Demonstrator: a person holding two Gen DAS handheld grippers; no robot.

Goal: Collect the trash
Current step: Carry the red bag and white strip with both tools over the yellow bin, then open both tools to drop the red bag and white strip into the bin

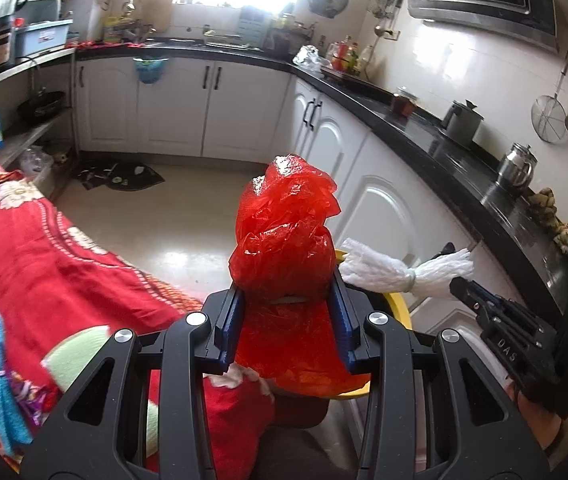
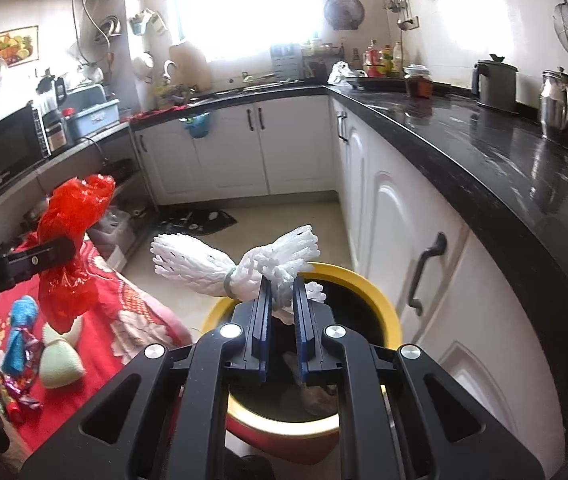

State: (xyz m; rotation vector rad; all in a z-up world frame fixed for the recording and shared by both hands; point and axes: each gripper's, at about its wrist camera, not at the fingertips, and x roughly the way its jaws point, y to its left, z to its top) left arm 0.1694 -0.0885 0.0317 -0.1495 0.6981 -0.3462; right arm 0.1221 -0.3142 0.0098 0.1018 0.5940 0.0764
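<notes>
The right gripper (image 2: 282, 300) pinches a white foam net (image 2: 220, 264), banded at its middle, over the yellow-rimmed bin (image 2: 384, 312), which holds some unclear scraps. At nine o'clock the left gripper (image 1: 288, 312) clamps a crumpled red plastic bag (image 1: 284, 232) above a red floral cloth (image 1: 44, 264).

"DAS" stands in white letters on the right gripper (image 1: 464, 280) at four o'clock in the left wrist view; the left gripper (image 2: 60, 252) at nine o'clock in the right wrist view reads partly "Robot.AI".
</notes>
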